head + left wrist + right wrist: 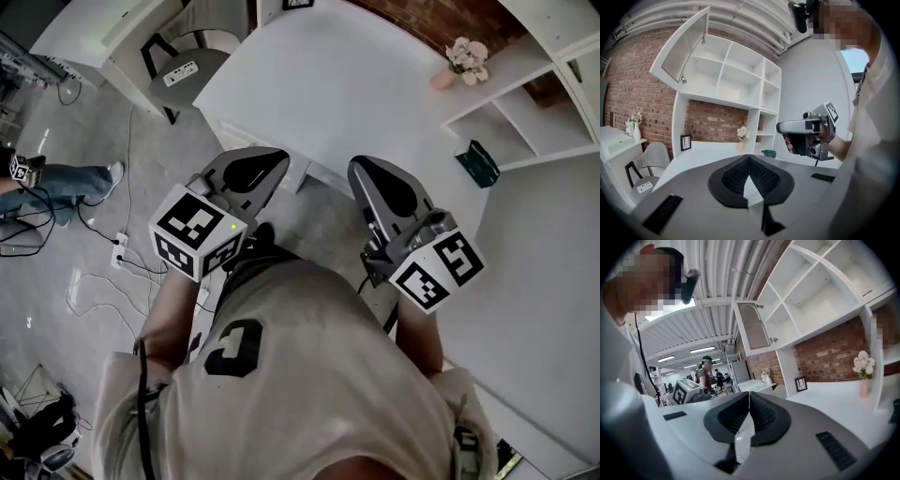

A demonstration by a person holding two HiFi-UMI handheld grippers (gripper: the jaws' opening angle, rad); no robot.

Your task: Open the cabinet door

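The white wall cabinet (736,75) has its upper left door (683,49) swung wide open; in the right gripper view that door (753,329) also stands out from the shelves. Both grippers are held close to the person's chest, well away from the cabinet. My left gripper (272,159) (748,158) is shut, its black pads meeting at the tips with nothing between them. My right gripper (367,167) (749,393) is shut and empty too. In the left gripper view the right gripper (782,127) hangs level in a hand at the right.
A white desk (337,84) runs below the shelves, bearing a vase of flowers (466,58), a green object (478,161) and a small picture frame (686,142). A grey chair (187,66) stands at its left end. Cables and a power strip (120,248) lie on the floor. Another person's leg (66,178) is at far left.
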